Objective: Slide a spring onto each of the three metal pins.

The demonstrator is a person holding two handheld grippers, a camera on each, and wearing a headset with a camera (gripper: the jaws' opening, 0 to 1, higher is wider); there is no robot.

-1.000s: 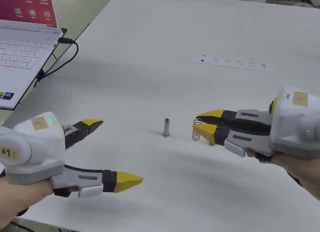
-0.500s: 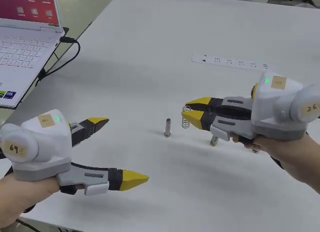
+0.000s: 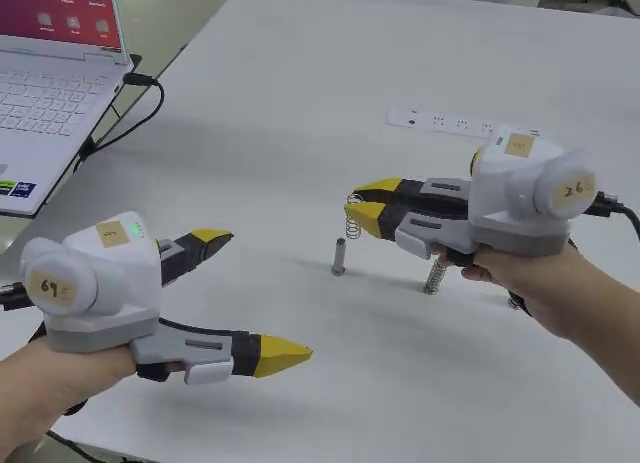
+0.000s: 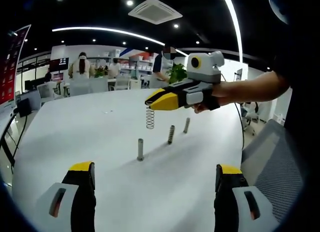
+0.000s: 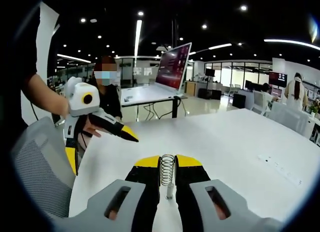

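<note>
White workbench (image 3: 300,103), right hand-held gripper (image 3: 352,201) pinching spring (image 3: 353,224) near pin (image 3: 339,256)

Holds the right gripper (image 3: 356,205) raised and level in the right hand (image 3: 525,278), pointing left, jaws pinched on a spring (image 3: 353,216). Grips the left gripper (image 3: 268,294) lower in the left hand (image 3: 50,383), pointing right, jaws spread wide.
</note>
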